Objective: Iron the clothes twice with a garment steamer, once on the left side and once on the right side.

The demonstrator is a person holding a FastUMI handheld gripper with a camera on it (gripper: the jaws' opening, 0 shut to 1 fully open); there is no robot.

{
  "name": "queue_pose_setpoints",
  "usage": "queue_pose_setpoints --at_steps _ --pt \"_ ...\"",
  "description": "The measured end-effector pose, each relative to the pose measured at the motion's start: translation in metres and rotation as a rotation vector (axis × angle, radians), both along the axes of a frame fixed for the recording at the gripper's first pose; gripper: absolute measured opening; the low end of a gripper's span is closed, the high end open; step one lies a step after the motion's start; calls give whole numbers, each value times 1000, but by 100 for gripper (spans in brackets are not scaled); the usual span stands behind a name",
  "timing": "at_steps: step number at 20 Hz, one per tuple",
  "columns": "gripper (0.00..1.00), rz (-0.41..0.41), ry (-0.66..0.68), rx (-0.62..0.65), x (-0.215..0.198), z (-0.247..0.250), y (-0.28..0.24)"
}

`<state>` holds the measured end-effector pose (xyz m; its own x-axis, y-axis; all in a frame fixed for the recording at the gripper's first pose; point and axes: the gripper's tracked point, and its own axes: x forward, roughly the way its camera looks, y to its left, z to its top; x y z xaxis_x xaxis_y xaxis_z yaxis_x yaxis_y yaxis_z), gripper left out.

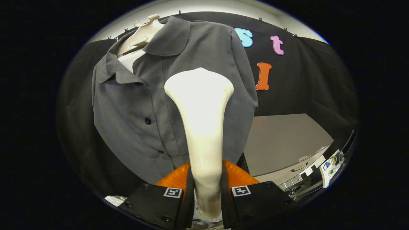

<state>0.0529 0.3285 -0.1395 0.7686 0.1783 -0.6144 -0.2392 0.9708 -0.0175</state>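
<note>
A cream garment steamer [201, 121] stands up between my fingers, its neck pressed on both sides, so my gripper [207, 195] is shut on it. Its wide head reaches up in front of a grey short-sleeved shirt [137, 105] that hangs on a cream mannequin hanger [140, 36]. The head sits over the shirt's right half, right of the button placket, close to the cloth; I cannot tell if it touches. The shirt's collar is open and dark buttons run down its front.
A grey table top [281, 143] lies to the right of the shirt, beyond the fingers. Past its near edge are drawers and some equipment [332, 163]. Black cloth walls stand behind the shirt and on both sides.
</note>
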Motion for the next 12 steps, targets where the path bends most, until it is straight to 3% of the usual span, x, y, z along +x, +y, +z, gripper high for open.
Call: queue_pose_setpoints --at_steps 12 --pt "42 -2 101 -21 -19 -56 -17"
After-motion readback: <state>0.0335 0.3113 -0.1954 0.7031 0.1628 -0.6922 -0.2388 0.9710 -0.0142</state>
